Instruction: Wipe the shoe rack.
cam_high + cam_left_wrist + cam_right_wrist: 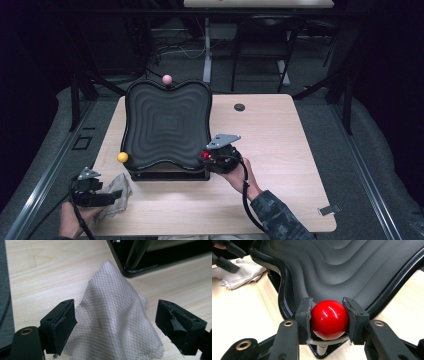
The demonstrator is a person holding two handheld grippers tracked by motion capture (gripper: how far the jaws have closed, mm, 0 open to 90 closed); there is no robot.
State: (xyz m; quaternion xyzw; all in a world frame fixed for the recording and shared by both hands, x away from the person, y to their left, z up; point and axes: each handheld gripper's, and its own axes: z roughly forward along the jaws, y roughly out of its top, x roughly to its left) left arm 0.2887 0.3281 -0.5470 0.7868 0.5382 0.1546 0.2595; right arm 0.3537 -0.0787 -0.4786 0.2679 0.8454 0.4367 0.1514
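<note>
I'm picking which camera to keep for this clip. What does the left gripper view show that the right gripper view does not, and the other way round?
Left gripper view alone: the left claw up close, jaws open on either side of the white cloth, whose diamond weave is plain.

Right gripper view alone: the right claw shut on a red ball, and the black tray's rippled inside.

Both: the cloth, the tray's glossy black edge, the pale wooden table.

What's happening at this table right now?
A person works two grippers around a black wavy tray on a stand. The right gripper has its jaws shut on the red ball at the tray's near right corner. The left gripper sits open over a crumpled white cloth on the table.
</note>
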